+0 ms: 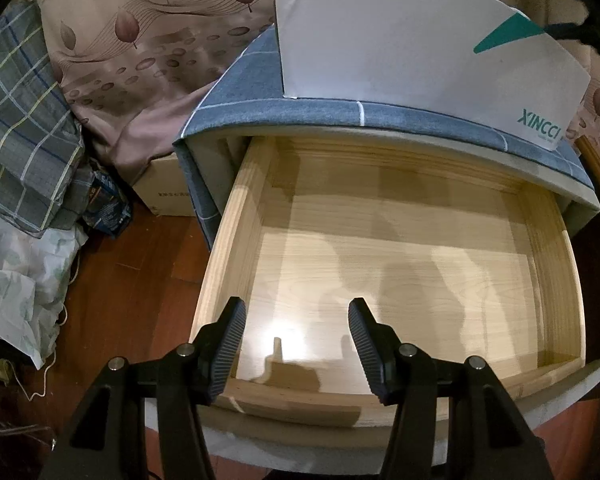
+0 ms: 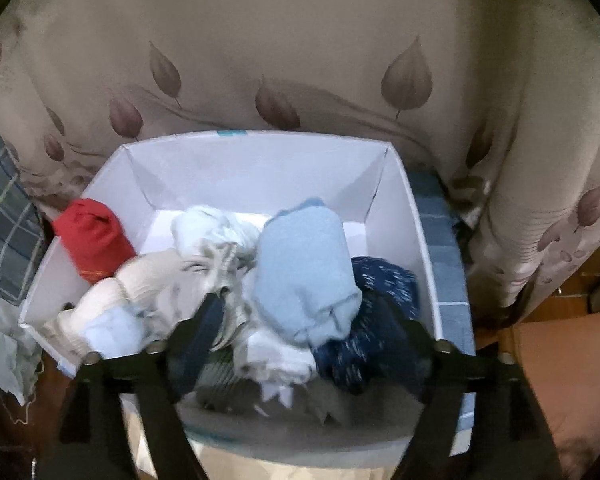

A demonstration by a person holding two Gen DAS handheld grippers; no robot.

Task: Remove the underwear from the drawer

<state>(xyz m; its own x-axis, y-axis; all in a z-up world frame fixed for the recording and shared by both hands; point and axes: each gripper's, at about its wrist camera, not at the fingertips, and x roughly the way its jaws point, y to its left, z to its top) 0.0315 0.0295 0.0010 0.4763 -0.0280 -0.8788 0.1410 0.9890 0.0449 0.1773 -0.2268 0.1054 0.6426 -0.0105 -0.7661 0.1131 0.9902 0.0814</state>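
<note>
Drawer (image 1: 384,240) is pulled out w/ bare wood inside, nothing in it. Left gripper (image 1: 297,320) hangs over the front edge, jaws apart, holding nothing. All the underwear (image 2: 236,292) is piled in the white box (image 2: 256,168) sitting on top of the blue checked cabinet (image 1: 320,110): red roll (image 2: 94,240) at the left wall, light blue one (image 2: 304,276) in the middle, dark blue (image 2: 380,312) on the right. Right gripper (image 2: 300,316) is over the pile w/ fingers spread wide; pic's blurry but nothing looks pinched.
</note>
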